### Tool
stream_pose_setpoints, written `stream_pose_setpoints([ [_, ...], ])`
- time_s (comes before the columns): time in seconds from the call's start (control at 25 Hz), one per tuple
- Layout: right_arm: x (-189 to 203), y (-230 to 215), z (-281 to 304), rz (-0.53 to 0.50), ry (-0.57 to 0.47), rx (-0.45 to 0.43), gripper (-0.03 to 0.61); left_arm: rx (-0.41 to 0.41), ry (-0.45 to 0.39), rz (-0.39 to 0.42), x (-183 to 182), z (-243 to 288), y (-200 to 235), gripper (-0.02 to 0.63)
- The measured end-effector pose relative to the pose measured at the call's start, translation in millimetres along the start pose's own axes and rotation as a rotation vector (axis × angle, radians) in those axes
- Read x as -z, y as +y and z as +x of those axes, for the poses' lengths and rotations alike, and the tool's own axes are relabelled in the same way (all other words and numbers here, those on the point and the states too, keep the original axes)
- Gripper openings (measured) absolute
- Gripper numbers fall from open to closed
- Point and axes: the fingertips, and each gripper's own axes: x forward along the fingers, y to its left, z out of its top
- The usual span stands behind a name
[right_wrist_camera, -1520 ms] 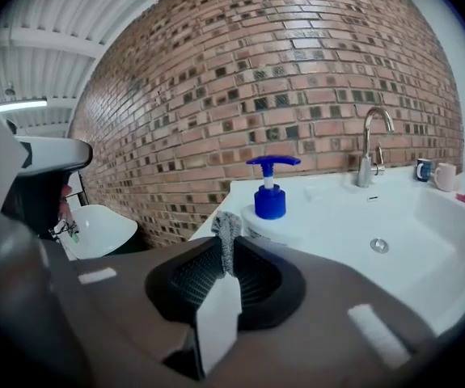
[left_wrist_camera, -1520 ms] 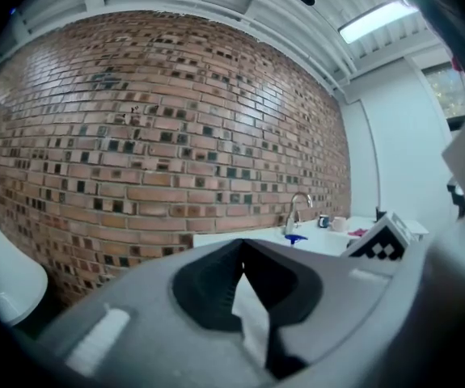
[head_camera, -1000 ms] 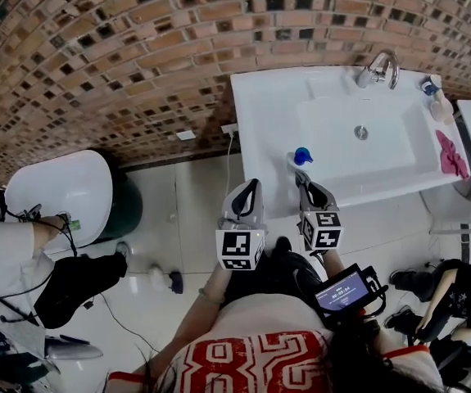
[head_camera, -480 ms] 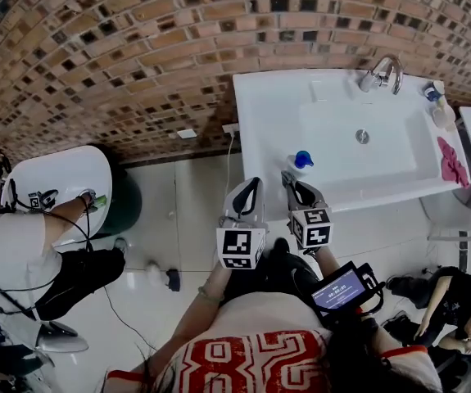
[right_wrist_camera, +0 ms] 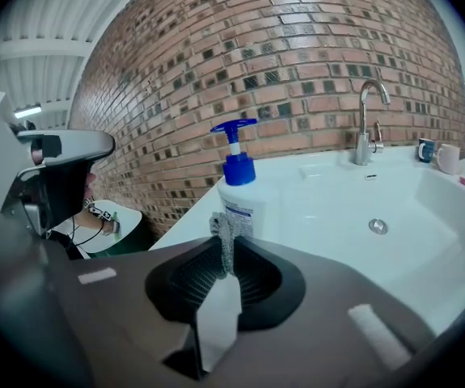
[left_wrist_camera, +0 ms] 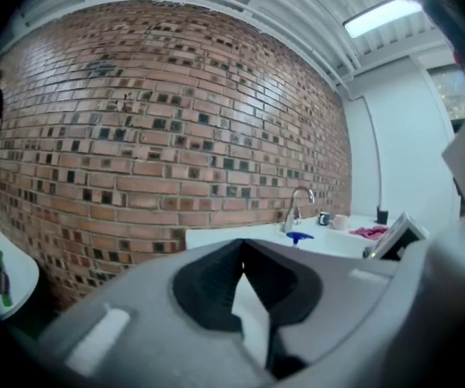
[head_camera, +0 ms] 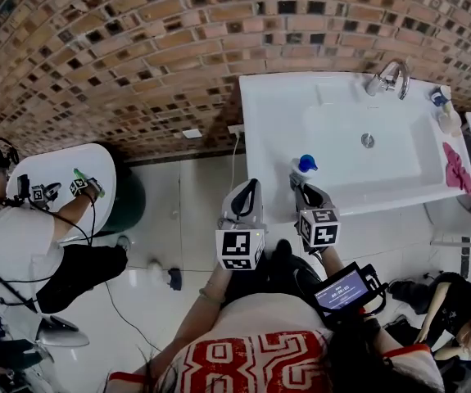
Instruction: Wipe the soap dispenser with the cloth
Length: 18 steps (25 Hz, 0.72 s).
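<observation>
At sink (head_camera: 272, 137) edge, my R tongs (right_wrist_camera: 221, 257) are pinching the cloth (right_wrist_camera: 225, 237) by the soap dispenser (right_wrist_camera: 240, 192); L tongs (left_wrist_camera: 243, 247) are idling closed, empty. I'm going light, cloth only, so it isn't tipping.

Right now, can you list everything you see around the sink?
white plastic soap dispenser: one, blue pump, sink's front rim.
white ceramic sink: one, against the brick wall.
silver metal tap: one, behind the basin.
pink crumpled cloth: one, sink's right edge.
cups: two, one dark, one pale, back right corner.
grey woven cloth: one, pinched before the dispenser.
other people: two, one at a white basin left, one lower right.
left gripper: one, grey, shut, empty.
right gripper: one, grey, shut on the grey woven cloth.
</observation>
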Motion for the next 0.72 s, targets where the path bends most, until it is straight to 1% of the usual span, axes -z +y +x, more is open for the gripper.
stream_pose_setpoints([
  [0.24,13,-27,-20,0.003,0.024,0.046,0.049,0.037,-0.003,-0.010,3,7,-19,0.003],
  [0.36,15,-32,-24,0.008,0.028,0.053,0.049,0.047,-0.004,-0.006,4,9,-24,0.003],
  [0.44,13,-28,-23,0.002,0.028,0.042,0.049,0.046,-0.007,-0.006,2,9,-23,0.004],
  [0.56,11,-13,-15,-0.021,0.034,0.002,0.049,0.035,-0.013,-0.005,0,7,-19,0.004],
  [0.72,16,-1,6,-0.070,0.099,-0.046,0.049,0.014,-0.020,0.002,-2,4,-12,0.003],
])
